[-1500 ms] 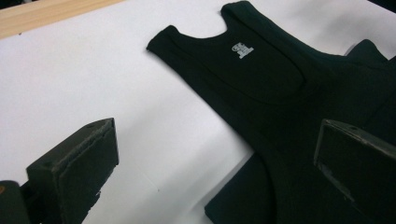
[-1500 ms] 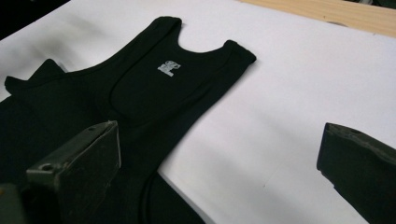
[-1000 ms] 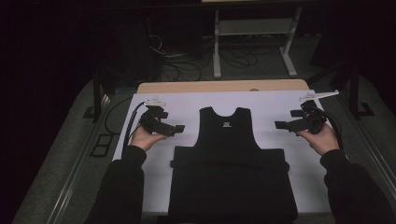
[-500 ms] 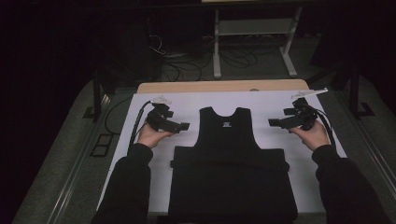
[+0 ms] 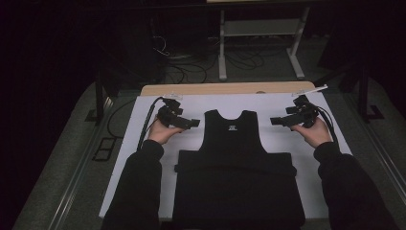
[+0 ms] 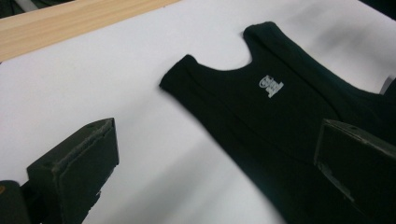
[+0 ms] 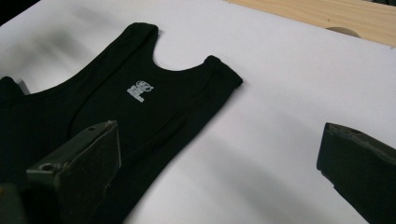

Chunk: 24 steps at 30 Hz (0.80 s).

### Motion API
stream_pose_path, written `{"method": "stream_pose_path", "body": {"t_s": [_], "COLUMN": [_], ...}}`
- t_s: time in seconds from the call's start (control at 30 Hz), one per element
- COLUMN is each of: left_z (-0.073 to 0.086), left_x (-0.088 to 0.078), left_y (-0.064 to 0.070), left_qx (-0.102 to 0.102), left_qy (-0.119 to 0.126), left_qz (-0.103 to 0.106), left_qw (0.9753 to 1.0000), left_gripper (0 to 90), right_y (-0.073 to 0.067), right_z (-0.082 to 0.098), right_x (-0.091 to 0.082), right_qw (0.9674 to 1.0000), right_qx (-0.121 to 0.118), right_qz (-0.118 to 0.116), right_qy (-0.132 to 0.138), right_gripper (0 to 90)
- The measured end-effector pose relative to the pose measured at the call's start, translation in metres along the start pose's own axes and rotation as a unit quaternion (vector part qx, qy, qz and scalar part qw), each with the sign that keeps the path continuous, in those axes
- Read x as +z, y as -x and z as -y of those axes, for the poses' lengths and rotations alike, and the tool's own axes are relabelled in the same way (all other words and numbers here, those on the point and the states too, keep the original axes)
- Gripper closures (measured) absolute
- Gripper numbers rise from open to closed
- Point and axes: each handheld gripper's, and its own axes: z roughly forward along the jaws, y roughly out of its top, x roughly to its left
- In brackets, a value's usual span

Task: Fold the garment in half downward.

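Note:
A black sleeveless top [image 5: 233, 143] lies flat on a white sheet [image 5: 277, 139], its shoulder straps toward the far edge and a small white logo [image 6: 271, 87] below the neckline. Its lower part is folded up into a wide band [image 5: 237, 187] near me. My left gripper [image 5: 190, 123] hovers just left of the top's left strap, jaws wide apart and empty. Mirroring it, my right gripper [image 5: 276, 121] hangs just right of the right strap [image 7: 219, 74], open with nothing between its fingers. Both point inward at the top.
The white sheet covers a wooden table whose far edge [image 5: 225, 89] shows bare. Beyond it stand a metal frame [image 5: 261, 38] and loose cables [image 5: 191, 60] on a dark floor. Each gripper's cable [image 5: 146, 120] trails over the sheet's sides.
Both grippers have moved away from me and inward, from beside the top's middle to beside its shoulder straps. They stay open.

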Motion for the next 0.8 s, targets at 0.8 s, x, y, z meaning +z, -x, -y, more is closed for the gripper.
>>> {"method": "stream_pose_path", "body": {"t_s": [0.8], "left_z": [-0.013], "left_x": [0.049], "left_y": [-0.005], "left_qx": [-0.011], "left_qy": [-0.032], "left_qz": [0.002], "left_qw": [0.9994], "left_gripper": [0.0], "right_y": [0.008], "right_z": [-0.013], "right_x": [0.044], "right_qw": [0.9995], "right_qx": [0.013], "right_qz": [0.009], "right_qy": [-0.028], "right_gripper": [0.0]}}
